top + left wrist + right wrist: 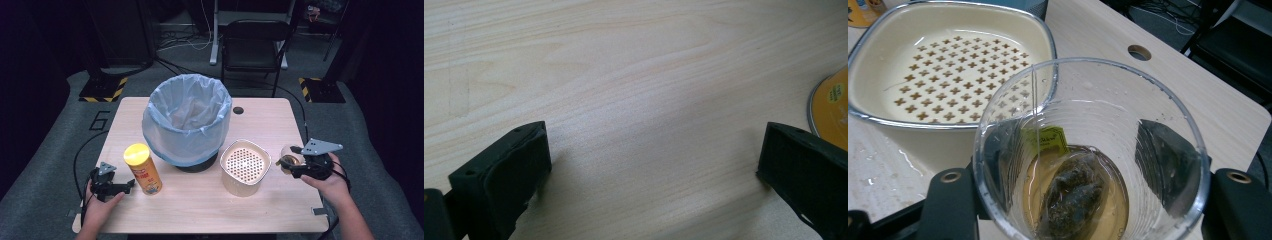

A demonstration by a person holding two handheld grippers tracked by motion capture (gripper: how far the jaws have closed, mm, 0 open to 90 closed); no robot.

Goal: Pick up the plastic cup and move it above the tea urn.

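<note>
High view shows the pale wooden table point(200, 200), and on it, from largest down: a black bin lined with a light-blue plastic bag point(186, 120), a cream square strainer tub with a perforated insert point(243, 166), a yellow-lidded orange crisp can point(142, 168), and a clear plastic cup point(288, 159) at the right.

Right gripper view shows the right gripper point(1088, 200) pinching that cup point(1088, 150) between its black jaws; inside sit a soaked tea bag point(1073, 192) with a green tag and some brown tea. By my reading, the step in hand is carrying the cup toward the strainer tub point(948, 65) just beside it. The next move calls for tipping over the insert so liquid drains, gently, since thin walls may buckle.

Left gripper point(107, 186) rests spread and empty near the can, well apart. Nothing blocks the short path; the bin stands behind.
</note>
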